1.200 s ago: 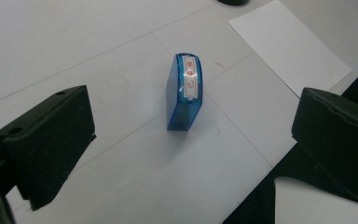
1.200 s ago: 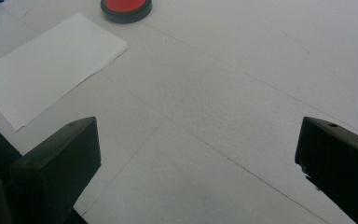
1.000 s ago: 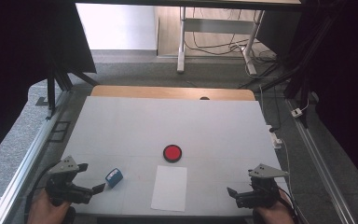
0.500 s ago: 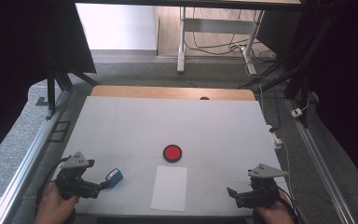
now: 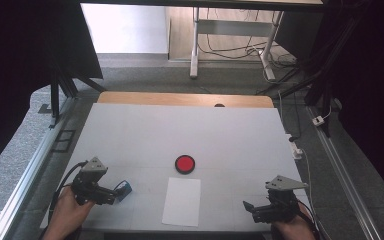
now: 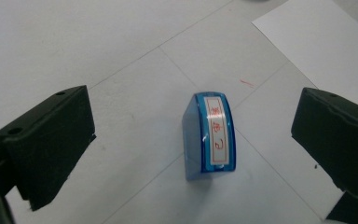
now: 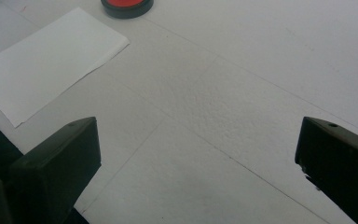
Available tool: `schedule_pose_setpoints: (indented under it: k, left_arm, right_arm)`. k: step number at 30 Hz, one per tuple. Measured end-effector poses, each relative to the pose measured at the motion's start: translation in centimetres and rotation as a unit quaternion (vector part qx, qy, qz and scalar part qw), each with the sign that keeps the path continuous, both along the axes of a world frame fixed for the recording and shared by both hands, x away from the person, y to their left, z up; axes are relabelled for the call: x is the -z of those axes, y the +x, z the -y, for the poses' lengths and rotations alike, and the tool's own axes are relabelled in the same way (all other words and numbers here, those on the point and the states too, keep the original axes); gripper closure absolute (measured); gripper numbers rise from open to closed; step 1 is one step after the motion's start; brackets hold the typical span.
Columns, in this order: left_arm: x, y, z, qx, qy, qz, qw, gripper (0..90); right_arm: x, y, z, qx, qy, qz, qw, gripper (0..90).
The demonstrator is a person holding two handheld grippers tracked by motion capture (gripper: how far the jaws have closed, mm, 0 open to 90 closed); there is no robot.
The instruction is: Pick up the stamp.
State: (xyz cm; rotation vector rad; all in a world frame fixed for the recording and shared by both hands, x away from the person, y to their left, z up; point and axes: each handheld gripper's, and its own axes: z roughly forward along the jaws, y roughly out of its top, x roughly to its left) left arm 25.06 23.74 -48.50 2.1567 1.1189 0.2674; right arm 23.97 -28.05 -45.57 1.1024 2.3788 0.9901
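Blue translucent plastic stamp (image 6: 209, 135) with a curved top lies on the white table (image 5: 190, 130) between the wide-spread jaws of the left gripper (image 6: 191, 140) — neither jaw touches it. A white label runs along its curved face, framed in red and marked with red characters that are too small to read. Its body is see-through blue, darker along the edges, and it stands on its flat base. From the high view the stamp (image 5: 124, 188) sits near the table's front left, just ahead of the left gripper (image 5: 114, 194), with the white rectangular paper sheet (image 5: 182, 201) to its right and the round red ink pad in a black rim (image 5: 185, 163) farther back. The right gripper (image 5: 247, 210) rests near the front right edge — its jaws stand wide apart over bare table, holding nothing
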Motion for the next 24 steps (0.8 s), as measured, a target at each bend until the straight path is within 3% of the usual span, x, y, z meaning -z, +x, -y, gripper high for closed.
schedule_pose_setpoints:
  k: [8, 12, 16, 21, 24]
  left_arm:
    - [0.4, 0.8, 0.8, 0.004, 0.022, -0.015, 0.9996, 0.0]
    - [0.9, 1.0, 1.1, 0.022, 0.034, -0.028, 0.9988, 0.0]
    - [1.3, 1.1, 1.6, 0.039, 0.054, -0.037, 0.9971, 0.0]
    - [1.7, 1.0, 2.1, 0.041, 0.087, -0.038, 0.9946, 0.1]
    - [1.6, 0.9, 2.0, 0.040, 0.089, -0.036, 0.9946, 8.4]
  right_arm:
    - [0.0, 0.0, 0.0, -0.001, -0.002, -0.001, 1.0000, 0.7]
    - [0.0, 0.0, 0.0, -0.001, -0.002, -0.001, 1.0000, 0.7]
    - [0.0, 0.0, 0.0, -0.002, -0.003, -0.001, 1.0000, 0.7]
    - [0.0, 0.0, -0.1, -0.002, -0.005, -0.001, 1.0000, 0.7]
    - [0.0, 0.0, -0.1, -0.002, -0.005, -0.001, 1.0000, 0.7]
